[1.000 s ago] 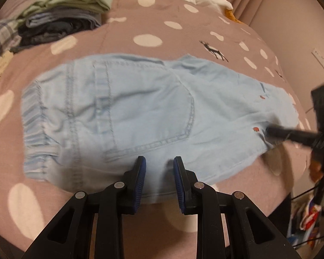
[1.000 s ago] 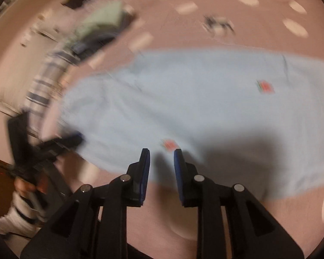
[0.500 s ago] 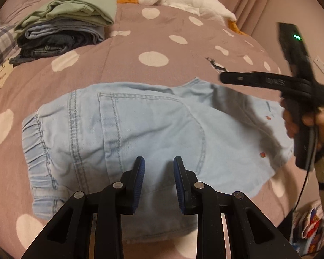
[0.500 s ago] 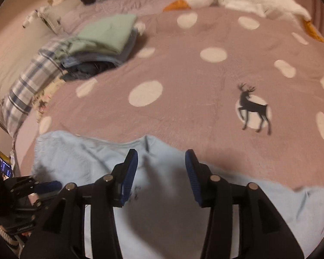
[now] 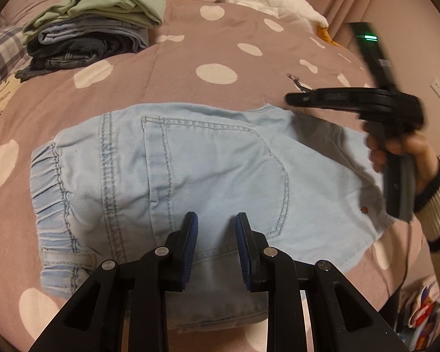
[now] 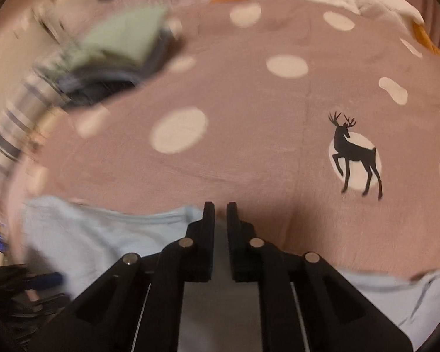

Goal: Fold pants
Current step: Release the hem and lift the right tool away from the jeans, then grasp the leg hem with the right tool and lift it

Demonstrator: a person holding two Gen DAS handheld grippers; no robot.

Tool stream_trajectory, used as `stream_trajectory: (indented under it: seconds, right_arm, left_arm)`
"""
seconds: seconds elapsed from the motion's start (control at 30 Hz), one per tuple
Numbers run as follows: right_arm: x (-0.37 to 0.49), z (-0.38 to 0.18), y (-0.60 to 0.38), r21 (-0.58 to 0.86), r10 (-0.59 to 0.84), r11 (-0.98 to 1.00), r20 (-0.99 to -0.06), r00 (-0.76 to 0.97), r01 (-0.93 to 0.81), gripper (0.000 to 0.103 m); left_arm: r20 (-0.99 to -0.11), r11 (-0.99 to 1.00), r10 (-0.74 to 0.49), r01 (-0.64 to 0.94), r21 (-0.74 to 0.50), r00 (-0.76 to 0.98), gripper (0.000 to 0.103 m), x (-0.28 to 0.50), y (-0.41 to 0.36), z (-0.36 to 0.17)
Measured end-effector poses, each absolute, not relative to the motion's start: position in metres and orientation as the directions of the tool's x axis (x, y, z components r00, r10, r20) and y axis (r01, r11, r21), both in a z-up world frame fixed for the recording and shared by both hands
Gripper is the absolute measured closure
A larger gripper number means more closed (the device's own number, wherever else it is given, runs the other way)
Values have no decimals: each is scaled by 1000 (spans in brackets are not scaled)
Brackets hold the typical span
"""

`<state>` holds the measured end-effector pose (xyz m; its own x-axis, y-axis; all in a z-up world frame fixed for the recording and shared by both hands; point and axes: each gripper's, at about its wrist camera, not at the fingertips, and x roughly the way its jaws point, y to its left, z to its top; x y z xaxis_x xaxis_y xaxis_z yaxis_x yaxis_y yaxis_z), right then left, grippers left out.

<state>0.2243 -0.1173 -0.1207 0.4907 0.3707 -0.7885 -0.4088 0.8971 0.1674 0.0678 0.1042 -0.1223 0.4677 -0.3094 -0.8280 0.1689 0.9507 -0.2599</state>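
Bed (image 5: 190,94): pink spotted blanket, carrying all. Pants (image 5: 190,176), pale blue denim, lay flat at centre, waistband toward 9 o'clock, leg end toward 3 o'clock; looked already halved lengthwise, legs stacked, cross folds not yet made. Stack (image 5: 93,29) of folded clothes at 11 o'clock, apart from pants. Left tongs (image 5: 215,236) slightly spread over near edge, pinching nothing. Right tongs (image 6: 220,215) had just been closing at far edge of pants, nearly pressed together; whether cloth was caught, cannot tell.
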Motion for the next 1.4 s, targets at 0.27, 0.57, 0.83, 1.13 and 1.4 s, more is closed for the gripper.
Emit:
stream_trajectory:
  seconds: [0.27,0.57,0.83,1.13,1.4]
  right_arm:
    - [139,-100,-168,176,395,896,-736,550,-408,63]
    - [95,-136,-209,134,284,942,-804,523,-306,61]
    - [58,-149,-244,211,321,942,-797,512,-262,60]
    - [29,-150,-413,457,206,865,-702,682,210,55]
    - [34,-161,-489,608,133,698,-629,766,378,55]
  left_arm:
    - [-807,943,-331,209,-260,488,78,54,86,-107]
    - [-803,939,-320,278,-201,502,78,37,54,-98]
    - [-861,956,-243,263,-134,446,76,32,49,-127]
    - [-849,932,-314,310,-190,425,75,35,23,-106]
    - [-848,878,-384,430,-212,365,75,53,-46,-106]
